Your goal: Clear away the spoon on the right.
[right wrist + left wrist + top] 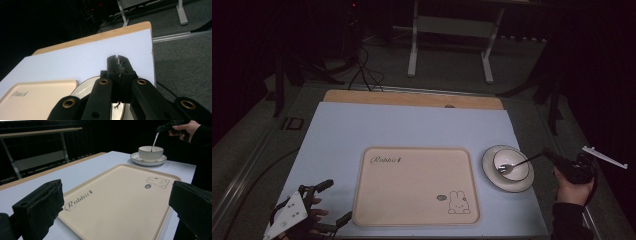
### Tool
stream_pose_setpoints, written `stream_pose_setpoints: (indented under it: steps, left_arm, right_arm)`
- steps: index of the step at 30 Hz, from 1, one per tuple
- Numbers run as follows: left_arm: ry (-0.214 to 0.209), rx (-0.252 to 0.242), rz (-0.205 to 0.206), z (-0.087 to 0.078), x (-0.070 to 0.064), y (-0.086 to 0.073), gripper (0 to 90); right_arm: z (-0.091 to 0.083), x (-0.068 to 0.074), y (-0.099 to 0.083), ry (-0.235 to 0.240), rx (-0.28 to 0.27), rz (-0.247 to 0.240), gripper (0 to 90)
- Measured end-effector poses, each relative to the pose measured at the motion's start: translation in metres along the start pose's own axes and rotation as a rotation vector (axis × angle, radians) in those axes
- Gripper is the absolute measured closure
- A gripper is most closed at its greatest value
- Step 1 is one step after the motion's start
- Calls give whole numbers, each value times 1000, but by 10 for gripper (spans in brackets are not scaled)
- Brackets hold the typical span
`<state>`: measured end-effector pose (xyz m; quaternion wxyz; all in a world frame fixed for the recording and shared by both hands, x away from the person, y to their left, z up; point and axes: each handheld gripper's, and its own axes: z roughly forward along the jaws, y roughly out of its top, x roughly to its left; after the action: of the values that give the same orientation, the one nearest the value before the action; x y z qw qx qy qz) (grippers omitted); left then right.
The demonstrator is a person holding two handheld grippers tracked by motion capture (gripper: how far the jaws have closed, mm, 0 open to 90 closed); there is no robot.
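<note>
White-covered table (362,125): right gripper (548,155) clamped on thin metal spoon (517,164) dipped in white saucered bowl (511,165); left gripper (334,200) wide open, empty; beige rabbit-print tray (412,185) awaits loading.

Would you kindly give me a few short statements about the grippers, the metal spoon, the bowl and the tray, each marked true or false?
1. The right gripper is shut on the thin metal spoon. True.
2. The spoon's head rests on the beige rectangular tray. False: it sits in the white dark-rimmed bowl.
3. The bowl stands on a white saucer. True.
4. The left gripper grips the tray's edge. False: its jaws are open, holding nothing.
5. The saucer sits on the tray. False: it stands beside the tray, on the pale blue mat.
</note>
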<state>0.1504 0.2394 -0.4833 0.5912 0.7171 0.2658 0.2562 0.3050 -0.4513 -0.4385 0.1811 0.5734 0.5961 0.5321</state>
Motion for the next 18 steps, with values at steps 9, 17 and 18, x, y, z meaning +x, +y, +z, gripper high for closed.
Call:
stream_pose_setpoints:
  steps: [9, 17, 18]
  left_arm:
    - [0, -2, -2, 0, 1, 0, 0]
    - [-2, -7, -4, -1, 1, 0, 0]
    - [-3, -8, -4, -1, 1, 0, 0]
  right_arm:
    - [2, 13, 11, 23, 25, -70, 900]
    - [-1, 27, 26, 23, 54, -155, 900]
    - [-2, 29, 28, 23, 59, -166, 899]
